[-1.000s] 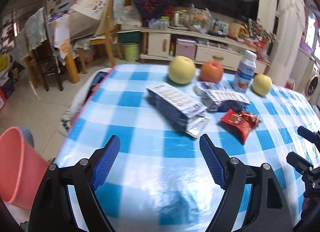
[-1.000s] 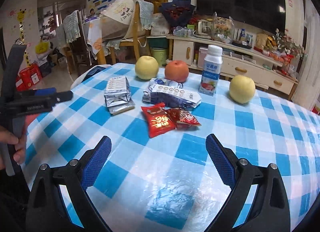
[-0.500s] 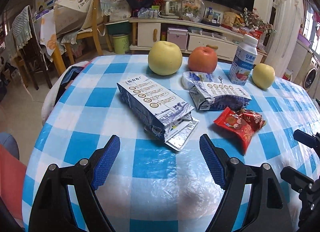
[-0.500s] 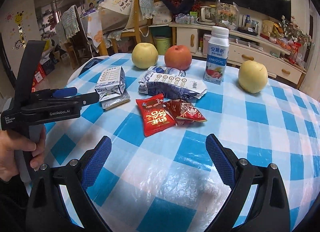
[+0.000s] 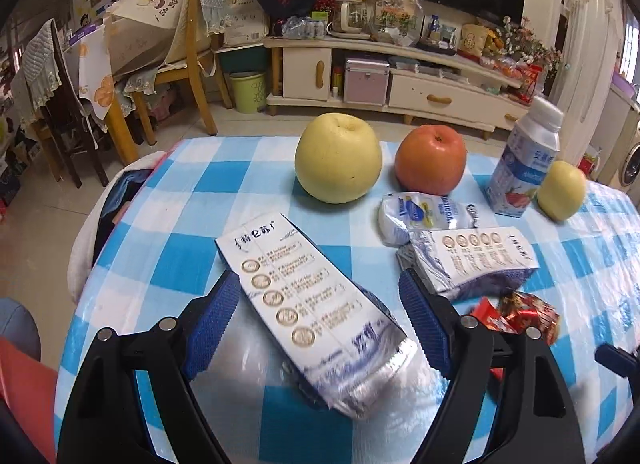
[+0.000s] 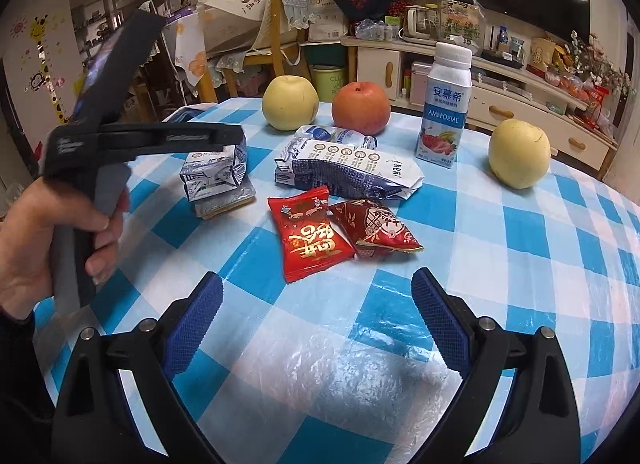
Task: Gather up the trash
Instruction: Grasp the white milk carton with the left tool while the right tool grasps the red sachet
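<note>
Trash still on the worktop as the left tongs [image 5: 320, 316] closed in on a flattened milk carton [image 5: 316, 304].

Nothing looked collected yet: from left to right, the crushed white-and-blue carton lay between the left tongs' parted blue pads, untouched; a second squashed carton [image 6: 352, 167] rested mid-worktop, on a small white packet [image 5: 424, 215]; two red snack wrappers [image 6: 312, 240] sat just in front of it. The right tongs [image 6: 316, 328] hung wide apart and empty over bare checked cloth [image 6: 520, 264]. The apples and yoghurt bottle [image 6: 444, 111] stood behind.
</note>
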{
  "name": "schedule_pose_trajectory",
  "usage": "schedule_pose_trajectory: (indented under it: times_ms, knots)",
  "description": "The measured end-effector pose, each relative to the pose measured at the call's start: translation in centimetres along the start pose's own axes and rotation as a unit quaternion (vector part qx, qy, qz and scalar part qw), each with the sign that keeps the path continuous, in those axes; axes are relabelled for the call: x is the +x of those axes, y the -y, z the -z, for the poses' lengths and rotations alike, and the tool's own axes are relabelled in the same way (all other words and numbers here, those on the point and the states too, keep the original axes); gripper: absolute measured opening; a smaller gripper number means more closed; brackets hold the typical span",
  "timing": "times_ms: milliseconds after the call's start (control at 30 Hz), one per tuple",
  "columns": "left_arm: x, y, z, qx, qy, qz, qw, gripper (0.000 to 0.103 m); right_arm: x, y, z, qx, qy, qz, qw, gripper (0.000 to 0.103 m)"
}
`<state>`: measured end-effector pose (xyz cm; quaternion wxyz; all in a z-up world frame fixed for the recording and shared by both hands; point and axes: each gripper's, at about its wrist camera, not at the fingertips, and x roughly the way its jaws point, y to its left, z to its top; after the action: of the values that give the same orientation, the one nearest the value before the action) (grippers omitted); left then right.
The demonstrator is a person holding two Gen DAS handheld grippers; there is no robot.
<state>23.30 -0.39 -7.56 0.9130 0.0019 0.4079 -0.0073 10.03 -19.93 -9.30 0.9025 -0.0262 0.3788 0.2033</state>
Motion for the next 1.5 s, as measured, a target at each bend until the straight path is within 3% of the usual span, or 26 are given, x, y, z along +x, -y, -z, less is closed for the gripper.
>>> schedule_pose_trajectory:
  times_ms: [133,233,300,367,400,667,733,900,1100,1200,1500]
  knots:
    - [2.3,0.1,0.0,0.006,-0.029,-0.024,0.9993,0.089,0.1,0.0,0.1,0.001,-0.003,-0.002,1.0,0.096]
    - [2.9,-1.2,0.9,-0.019,-0.054,-0.013,0.9983,0.089,0.1,0.0,0.2,-0.001,-0.005,-0.002,1.0,0.096]
    - [2.3,-2.0,1.8,-0.025,-0.053,-0.008,0.9983,0.089,0.1,-0.1,0.1,-0.003,-0.005,-0.002,1.0,0.096]
    - [1.4,-2.9,2.8,-0.011,-0.055,-0.015,0.9983,0.074,0.1,-0.2,0.1,-0.006,-0.004,-0.004,1.0,0.096]
    - [0.9,-3.6,3.3,-0.01,-0.054,-0.016,0.9983,0.073,0.1,-0.3,0.1,-0.007,-0.005,-0.004,1.0,0.096]
    - [-1.1,-7.0,2.9,-0.048,-0.021,0.014,0.9985,0.075,0.4,0.3,0.2,-0.001,-0.008,0.004,1.0,0.096]
    - [-0.5,-6.8,2.6,-0.047,-0.027,0.017,0.9984,0.082,0.7,0.5,0.3,0.003,-0.011,0.005,1.0,0.096]
    - [1.8,-5.5,2.7,-0.013,-0.047,0.006,0.9988,0.083,0.9,0.7,0.4,0.007,-0.015,0.002,1.0,0.096]
    - [2.9,-6.2,2.0,-0.031,-0.046,0.015,0.9983,0.083,1.0,0.7,0.5,0.008,-0.017,0.001,1.0,0.096]
    - [3.4,-6.4,2.4,-0.038,-0.049,0.022,0.9978,0.066,1.1,0.7,0.5,0.008,-0.018,-0.001,1.0,0.096]
    - [1.5,-6.7,3.2,-0.049,-0.043,0.027,0.9975,0.066,1.9,0.6,0.6,0.015,-0.019,-0.02,1.0,0.096]
